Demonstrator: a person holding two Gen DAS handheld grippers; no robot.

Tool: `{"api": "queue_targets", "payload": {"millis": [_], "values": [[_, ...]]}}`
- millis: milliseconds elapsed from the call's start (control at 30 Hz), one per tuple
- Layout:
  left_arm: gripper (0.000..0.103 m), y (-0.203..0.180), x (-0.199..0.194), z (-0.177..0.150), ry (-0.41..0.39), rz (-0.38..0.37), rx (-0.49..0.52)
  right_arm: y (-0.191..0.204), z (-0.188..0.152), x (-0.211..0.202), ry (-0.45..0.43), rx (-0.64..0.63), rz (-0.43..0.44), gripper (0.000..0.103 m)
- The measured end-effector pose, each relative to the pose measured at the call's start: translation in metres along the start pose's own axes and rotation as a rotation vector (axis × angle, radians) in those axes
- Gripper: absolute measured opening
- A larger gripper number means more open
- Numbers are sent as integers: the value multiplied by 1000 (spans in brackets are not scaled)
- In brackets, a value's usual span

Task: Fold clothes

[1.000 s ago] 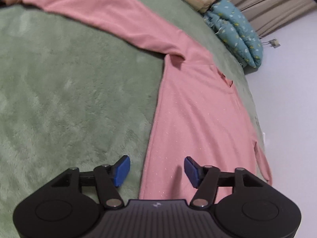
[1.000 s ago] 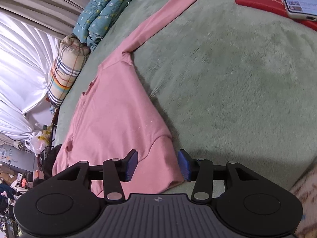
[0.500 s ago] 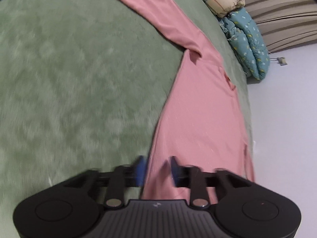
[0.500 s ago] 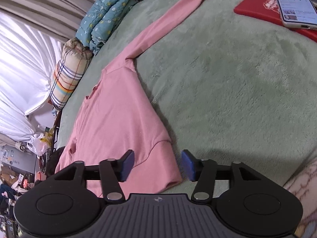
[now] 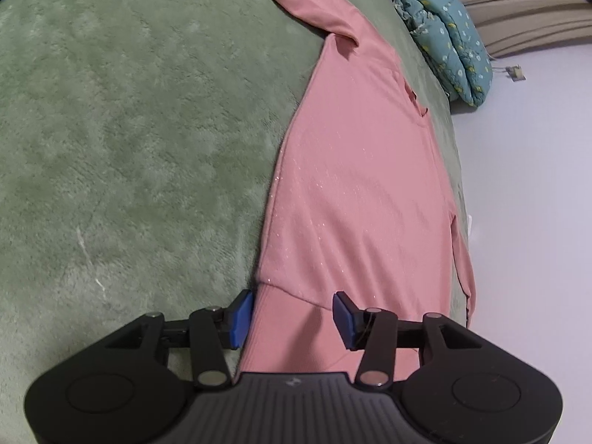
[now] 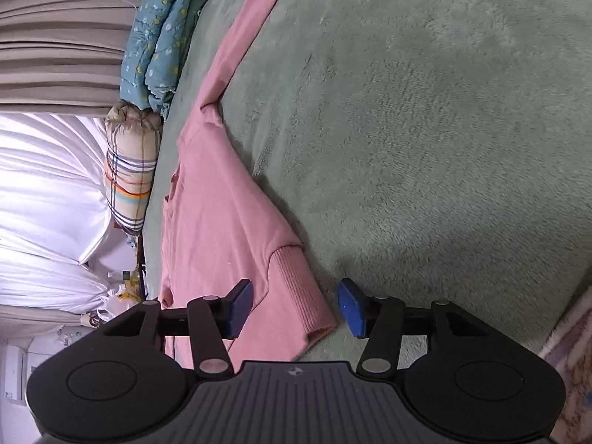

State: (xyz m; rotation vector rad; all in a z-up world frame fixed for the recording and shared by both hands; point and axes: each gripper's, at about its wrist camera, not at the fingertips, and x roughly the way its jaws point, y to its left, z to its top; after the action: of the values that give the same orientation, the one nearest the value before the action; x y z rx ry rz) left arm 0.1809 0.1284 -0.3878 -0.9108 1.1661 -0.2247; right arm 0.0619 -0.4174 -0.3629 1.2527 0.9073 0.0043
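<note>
Down low, the left gripper [image 5: 292,318] stands wide apart, its blue pads straddling the ribbed hem of the pink sweater [image 5: 355,192] without closing on it. Likewise the right gripper [image 6: 294,309] gapes wide around the hem's other corner, which curls up slightly. Beyond them the sweater lies flat along the edge of the green blanket [image 5: 129,129], one sleeve stretched outward, its neckline near the folded teal quilt [image 6: 159,44].

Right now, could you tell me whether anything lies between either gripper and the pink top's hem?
Nothing visible does. The left gripper and right gripper each straddle a hem corner of the pink top, jaws open.
</note>
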Motion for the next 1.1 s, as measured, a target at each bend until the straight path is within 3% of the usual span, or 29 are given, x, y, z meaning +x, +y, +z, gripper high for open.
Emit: {"api": "queue_targets", "payload": {"millis": [133,200,233,267,333,433,567,667,733,800,833,867,933,1100], "values": [[44,2,6,-8,48,-23,35,-4,-3,0,0,14,10,52],[33,6,8,-8,34,-14,28,-5,-2,2,3,15,13,52],[6,9,8,-8,27,8,9,-4,-2,3,6,10,13,52],[4,12,8,-8,21,26,-11,-4,-1,4,9,8,12,52],[4,24,-2,-6,-3,-31,-103,-3,0,6,11,9,11,52],[4,39,-14,1,-43,-32,-160,1,3,7,15,-5,11,54],[4,46,-10,1,-23,-30,-176,5,-1,19,50,-54,-14,53],[4,39,-7,1,-28,-14,-157,4,-2,27,39,-60,-26,42],[4,32,-9,2,-21,-34,-132,-1,2,33,39,-29,-21,30],[9,29,-17,3,-10,-60,-100,-6,5,35,49,9,-11,30],[17,27,-20,2,-10,-54,-80,-7,7,35,60,19,2,30],[34,25,-22,2,-13,-50,-69,-8,7,35,66,18,8,30],[46,22,-19,2,-24,-43,-48,-12,7,35,77,30,27,31],[44,17,4,0,15,-89,-75,-19,4,35,74,68,60,35]]}}
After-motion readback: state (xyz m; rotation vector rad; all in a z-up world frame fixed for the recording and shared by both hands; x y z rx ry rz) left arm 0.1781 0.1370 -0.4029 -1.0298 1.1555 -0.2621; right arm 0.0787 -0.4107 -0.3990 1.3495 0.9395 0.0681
